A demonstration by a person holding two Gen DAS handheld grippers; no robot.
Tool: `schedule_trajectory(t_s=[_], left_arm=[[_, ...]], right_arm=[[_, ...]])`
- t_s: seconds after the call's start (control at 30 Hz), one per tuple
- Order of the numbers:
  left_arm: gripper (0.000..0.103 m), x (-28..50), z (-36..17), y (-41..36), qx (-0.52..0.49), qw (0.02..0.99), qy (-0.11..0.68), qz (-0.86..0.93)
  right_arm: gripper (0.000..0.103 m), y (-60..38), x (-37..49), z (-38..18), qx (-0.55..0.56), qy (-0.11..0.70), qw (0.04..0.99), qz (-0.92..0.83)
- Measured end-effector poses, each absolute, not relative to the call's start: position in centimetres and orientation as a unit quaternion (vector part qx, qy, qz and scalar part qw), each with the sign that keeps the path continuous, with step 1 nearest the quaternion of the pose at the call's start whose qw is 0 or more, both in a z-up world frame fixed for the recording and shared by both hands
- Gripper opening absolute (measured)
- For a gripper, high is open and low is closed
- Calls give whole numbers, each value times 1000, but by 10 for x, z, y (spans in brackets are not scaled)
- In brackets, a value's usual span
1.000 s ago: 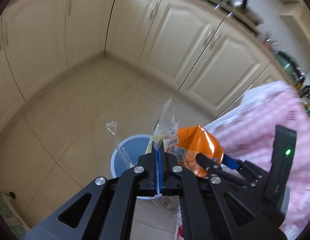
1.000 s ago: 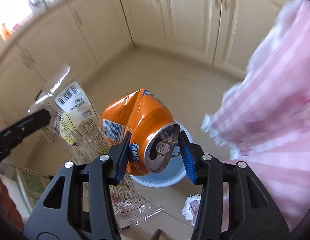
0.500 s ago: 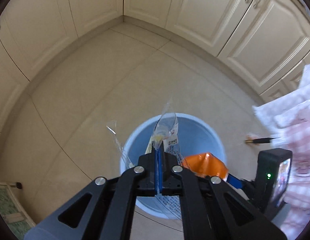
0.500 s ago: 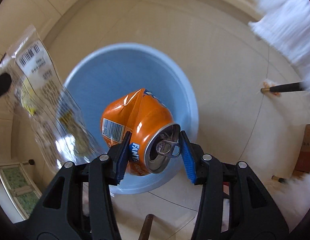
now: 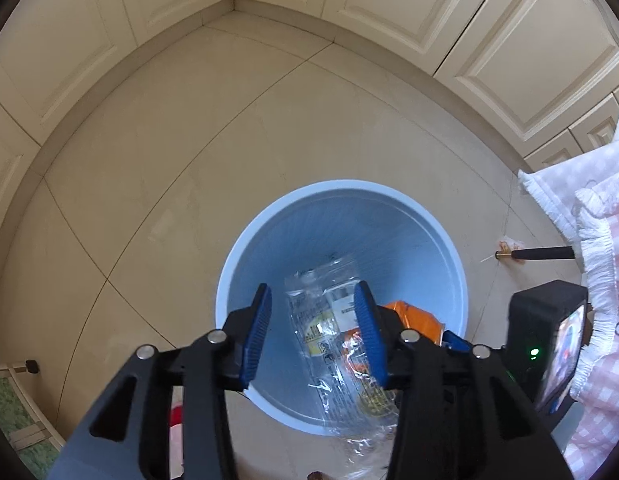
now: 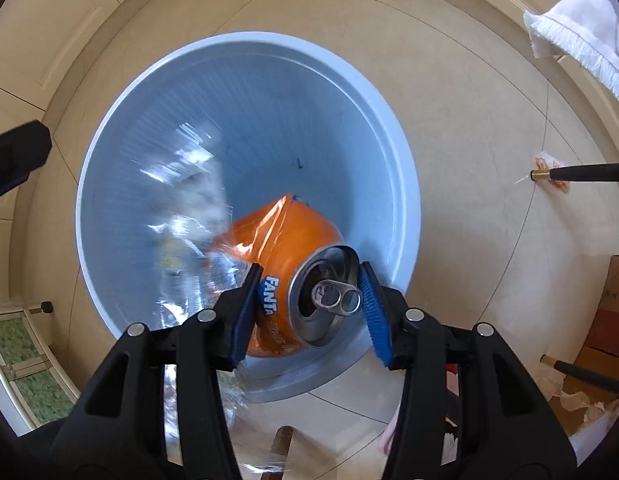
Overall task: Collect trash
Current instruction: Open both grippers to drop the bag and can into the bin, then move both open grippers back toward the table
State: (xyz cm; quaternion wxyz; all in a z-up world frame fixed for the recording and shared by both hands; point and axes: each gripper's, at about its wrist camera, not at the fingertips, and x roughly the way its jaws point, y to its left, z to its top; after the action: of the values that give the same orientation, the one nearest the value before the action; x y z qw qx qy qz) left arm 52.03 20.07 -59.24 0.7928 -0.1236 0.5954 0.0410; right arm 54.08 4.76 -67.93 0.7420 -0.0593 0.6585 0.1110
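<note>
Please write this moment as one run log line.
left gripper: just opened, clear wrapper loose over blue bin | right gripper: holding orange can above bin

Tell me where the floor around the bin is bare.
Bare tiles lie between the blue bin and the corner cabinets. The other side is crowded: a black leg, a pink cloth.

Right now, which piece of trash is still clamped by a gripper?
The crushed orange can, pinched by the right gripper. The clear wrapper hangs loose between the left gripper's open jaws.
</note>
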Motion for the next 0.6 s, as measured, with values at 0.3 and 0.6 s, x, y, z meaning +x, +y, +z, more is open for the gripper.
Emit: schedule_trajectory(t_s=[0.3, 0.6], left_arm=[[45, 520, -599, 198, -127, 777, 615, 44], [47, 489, -562, 195, -118, 774, 621, 35]], right_arm=[[53, 41, 539, -675, -51, 660, 742, 107], [55, 41, 519, -621, -66, 633, 763, 111]])
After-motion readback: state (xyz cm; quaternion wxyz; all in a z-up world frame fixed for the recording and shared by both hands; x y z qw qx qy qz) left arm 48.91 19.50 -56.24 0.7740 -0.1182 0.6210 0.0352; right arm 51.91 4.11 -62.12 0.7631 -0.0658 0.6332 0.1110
